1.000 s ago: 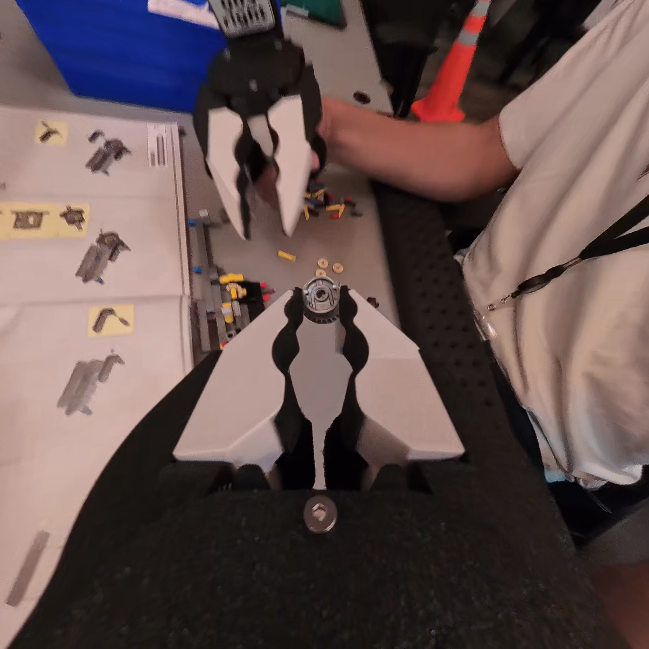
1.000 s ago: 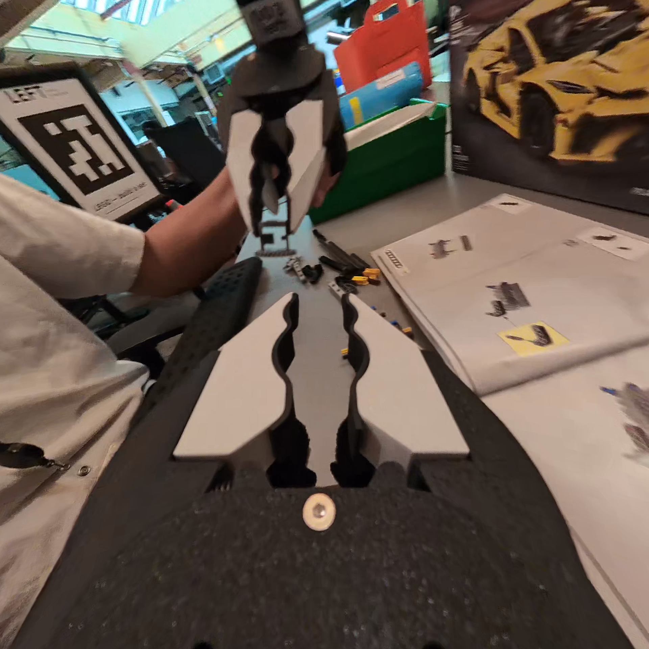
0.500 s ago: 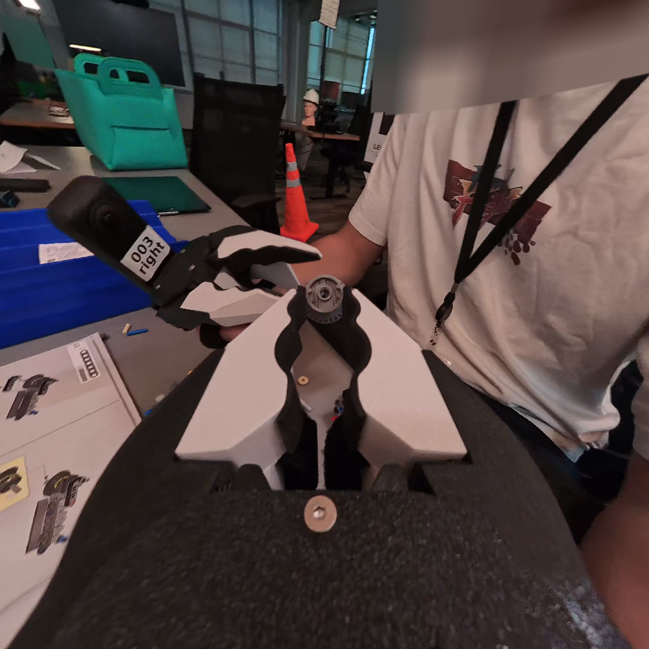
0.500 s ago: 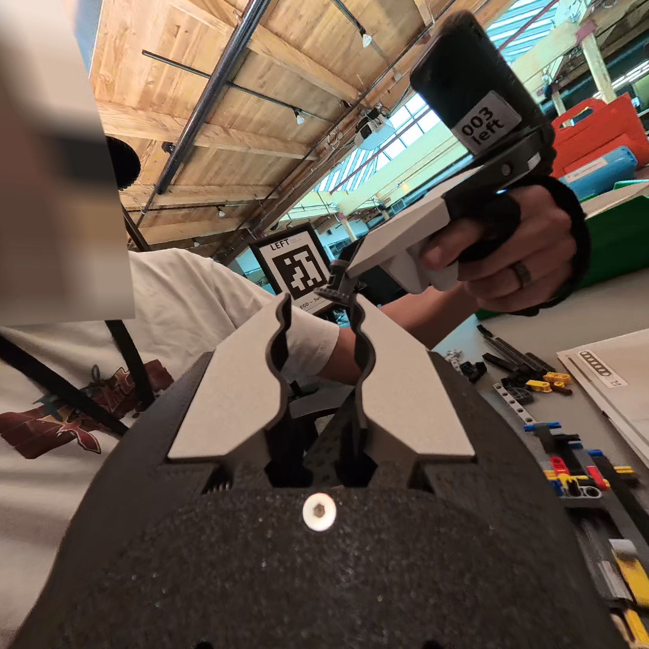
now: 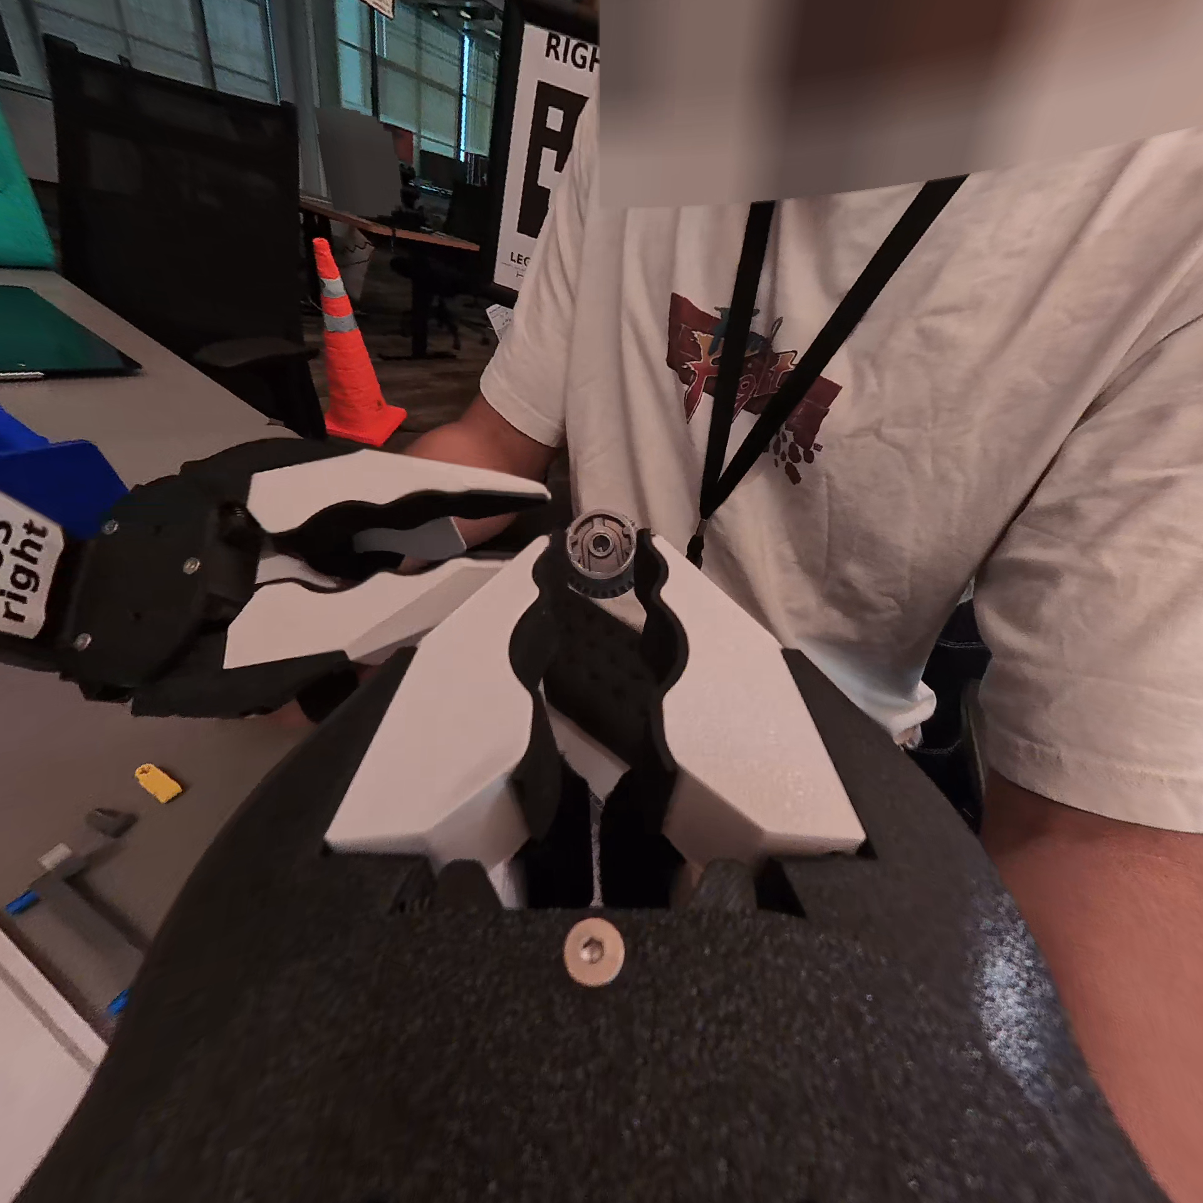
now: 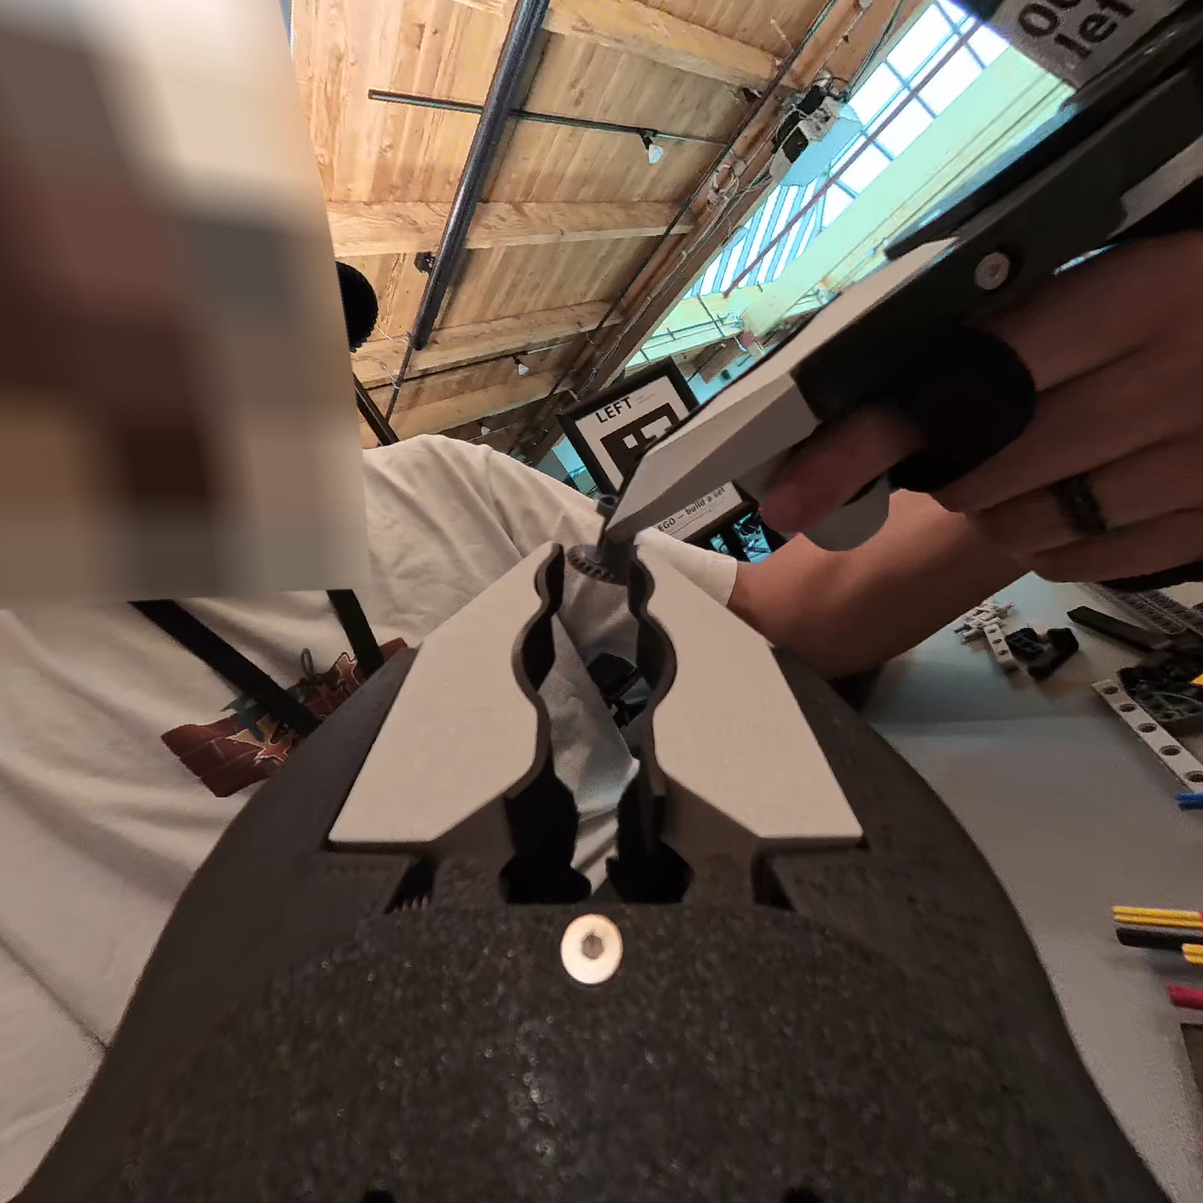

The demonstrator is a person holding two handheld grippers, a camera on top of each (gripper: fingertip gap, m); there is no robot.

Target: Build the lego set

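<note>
Grey workbench (image 5: 150, 416) below, both tools raised chest-high; left gripper (image 5: 602, 553) pinches small round grey toothed lego gear piece (image 5: 600, 552) at its tips, right gripper (image 6: 595, 563) parted around it, handover step; next, clamp squarely

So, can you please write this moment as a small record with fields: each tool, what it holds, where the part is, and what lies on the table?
left tool: shut on a grey gear piece, held at its tips, raised off the table
right tool: open, holds nothing; its tips sit on either side of the gear piece
gear piece position: in the air in front of the person's white shirt
table: loose lego parts, among them a yellow piece
background: orange cone
</note>
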